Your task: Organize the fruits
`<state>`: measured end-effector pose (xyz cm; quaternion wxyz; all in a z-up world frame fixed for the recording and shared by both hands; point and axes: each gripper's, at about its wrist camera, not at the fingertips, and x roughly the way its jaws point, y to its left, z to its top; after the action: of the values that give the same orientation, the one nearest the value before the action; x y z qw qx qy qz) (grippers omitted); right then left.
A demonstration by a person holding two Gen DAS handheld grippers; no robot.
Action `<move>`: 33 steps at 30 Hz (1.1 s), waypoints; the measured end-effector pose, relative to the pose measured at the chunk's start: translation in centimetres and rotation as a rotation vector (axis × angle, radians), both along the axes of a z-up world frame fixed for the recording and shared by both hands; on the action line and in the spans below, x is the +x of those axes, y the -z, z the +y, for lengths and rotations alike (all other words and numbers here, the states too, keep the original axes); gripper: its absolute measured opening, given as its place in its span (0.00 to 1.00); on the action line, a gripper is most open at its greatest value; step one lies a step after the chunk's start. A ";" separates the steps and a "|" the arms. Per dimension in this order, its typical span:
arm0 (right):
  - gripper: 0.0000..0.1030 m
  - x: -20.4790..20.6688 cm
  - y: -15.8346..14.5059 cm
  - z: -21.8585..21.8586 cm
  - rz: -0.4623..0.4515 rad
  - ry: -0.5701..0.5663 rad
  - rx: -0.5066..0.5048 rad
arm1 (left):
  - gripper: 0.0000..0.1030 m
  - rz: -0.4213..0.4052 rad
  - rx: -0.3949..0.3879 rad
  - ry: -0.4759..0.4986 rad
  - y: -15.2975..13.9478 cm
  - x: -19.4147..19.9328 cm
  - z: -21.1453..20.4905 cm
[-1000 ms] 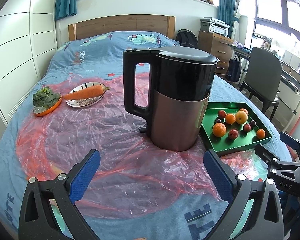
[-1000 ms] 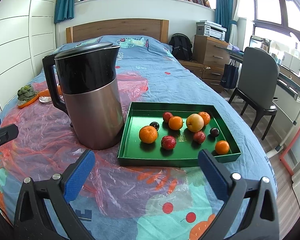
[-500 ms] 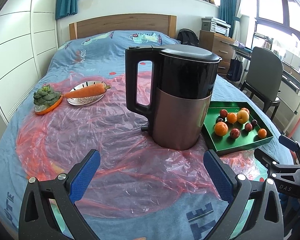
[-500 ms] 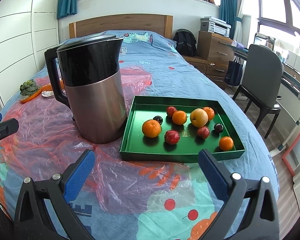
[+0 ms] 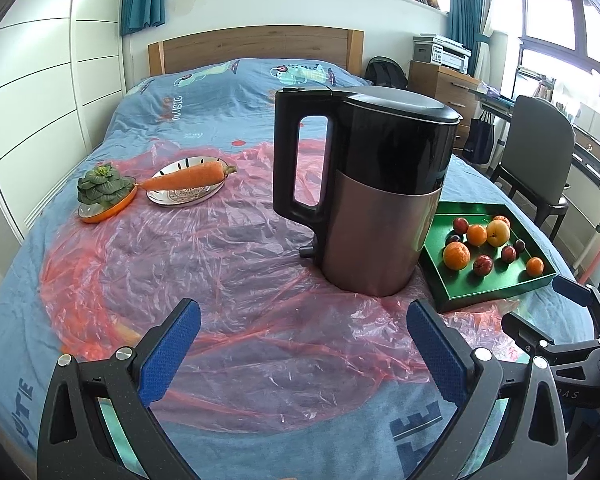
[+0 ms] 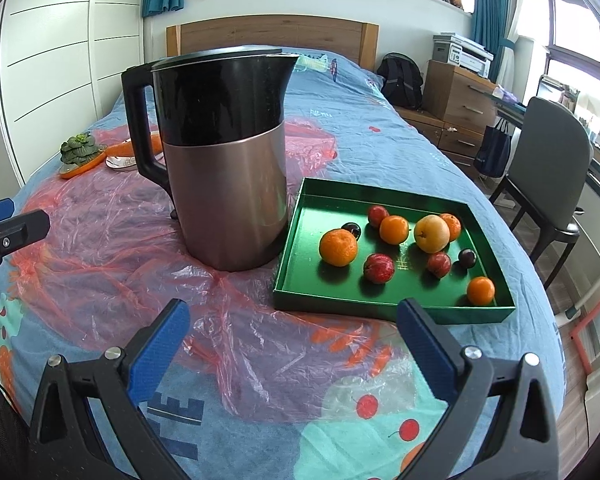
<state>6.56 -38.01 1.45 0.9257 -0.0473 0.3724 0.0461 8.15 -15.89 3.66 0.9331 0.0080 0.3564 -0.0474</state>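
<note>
A green tray [image 6: 296,240] lies on the bed to the right of a black and copper kettle [image 6: 224,160]. In it are several fruits: oranges such as the biggest one [image 6: 338,247], a yellow pear-like fruit [image 6: 432,234], red plums [image 6: 379,268] and dark ones. The left wrist view shows the same tray [image 5: 436,256] and kettle [image 5: 372,196]. My right gripper [image 6: 290,340] is open and empty, short of the tray's near edge. My left gripper [image 5: 302,344] is open and empty over the pink plastic sheet, in front of the kettle.
A carrot [image 5: 188,176] lies on a silver plate [image 5: 182,197] at the far left, beside an orange dish [image 5: 108,208] with a green leafy vegetable. A crinkled pink plastic sheet [image 5: 180,264] covers the bed. A chair [image 6: 548,176] and drawers stand to the right.
Both cameras have shifted slightly: in the right wrist view the kettle and tray look closer; in the left wrist view the scene has drifted right. Both grippers stay open.
</note>
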 end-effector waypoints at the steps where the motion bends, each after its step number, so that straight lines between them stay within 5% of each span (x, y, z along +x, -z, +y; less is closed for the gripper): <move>1: 1.00 0.0 0.0 0.1 0.001 -0.003 -0.001 | 0.98 0.000 0.000 -0.002 0.0 0.0 0.2; 33: 1.00 1.0 0.7 1.6 0.013 -0.033 0.017 | 0.98 0.001 0.010 -0.029 0.9 0.2 1.9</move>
<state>7.54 -36.45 0.80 0.9228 -0.0451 0.3770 0.0648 8.32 -13.99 2.77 0.9335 0.0076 0.3572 -0.0320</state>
